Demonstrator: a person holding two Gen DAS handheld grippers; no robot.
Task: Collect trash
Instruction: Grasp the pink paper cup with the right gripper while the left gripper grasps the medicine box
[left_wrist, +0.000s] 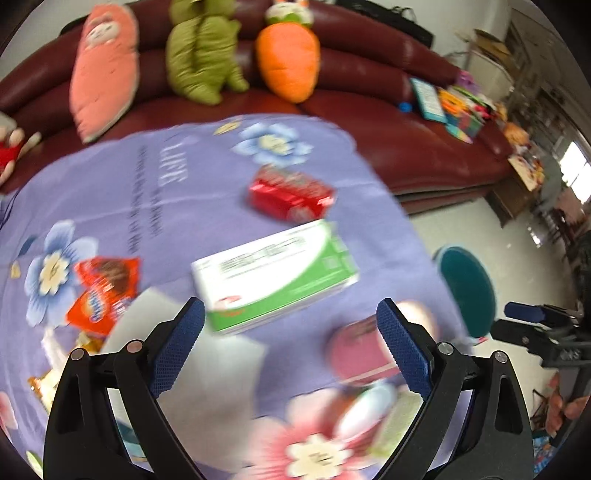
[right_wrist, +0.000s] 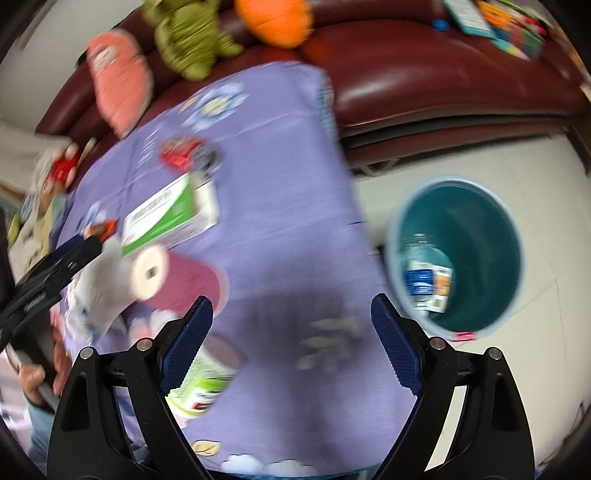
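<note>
My left gripper (left_wrist: 291, 317) is open and empty, just above the near edge of a white and green carton (left_wrist: 275, 271) on the purple flowered tablecloth (left_wrist: 207, 206). A red packet (left_wrist: 291, 194) lies beyond the carton, an orange snack wrapper (left_wrist: 107, 291) to its left, and a pink paper roll (left_wrist: 360, 350) to its right. My right gripper (right_wrist: 291, 332) is open and empty over the table's right side, with a green and white cup (right_wrist: 201, 384) by its left finger. The teal bin (right_wrist: 458, 254) on the floor holds a plastic bottle (right_wrist: 424, 277).
A dark red sofa (left_wrist: 388, 147) with plush toys and books stands behind the table. White paper (left_wrist: 147, 321) lies near the left fingers. The table's right edge drops to white floor (right_wrist: 535, 369) beside the bin. The right gripper (left_wrist: 535, 325) shows in the left wrist view.
</note>
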